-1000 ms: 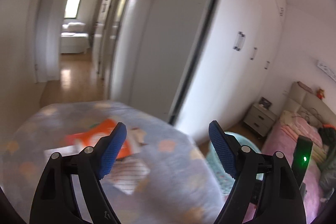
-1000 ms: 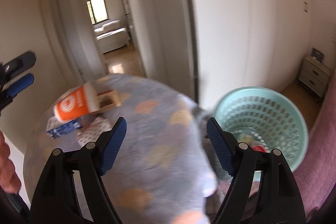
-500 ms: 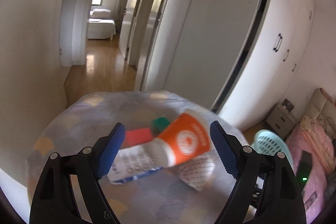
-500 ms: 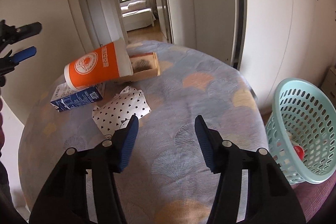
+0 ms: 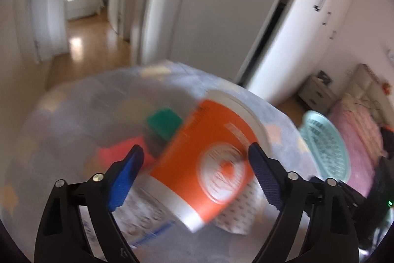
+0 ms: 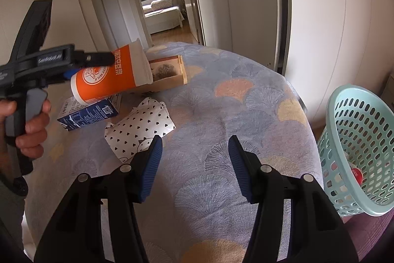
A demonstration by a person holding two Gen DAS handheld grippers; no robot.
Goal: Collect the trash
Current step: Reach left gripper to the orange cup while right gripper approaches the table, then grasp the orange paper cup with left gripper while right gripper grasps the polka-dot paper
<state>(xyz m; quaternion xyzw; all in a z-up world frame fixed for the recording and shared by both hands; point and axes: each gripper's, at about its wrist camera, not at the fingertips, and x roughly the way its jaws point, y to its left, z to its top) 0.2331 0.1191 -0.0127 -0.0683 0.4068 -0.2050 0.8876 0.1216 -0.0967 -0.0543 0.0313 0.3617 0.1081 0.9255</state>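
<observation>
A person's left gripper [image 5: 194, 179], jaws opening, straddles an orange paper cup [image 6: 110, 73] lying on its side atop a blue carton [image 6: 86, 113] on the cloth-covered table [image 6: 246, 115], pads apparently not yet pressing. The right gripper [image 6: 194, 165] hangs half-spread and empty. Next, judging by the task: clamp the cup, carry it to the mint basket [image 6: 359, 154].

Two fisheye views along my tongs, angled down at the desk [image 6: 221, 115].
My left view sits close over the orange cup [image 5: 209, 164]; my right looks from farther back, sharing cup and basket [image 6: 357, 152].
</observation>
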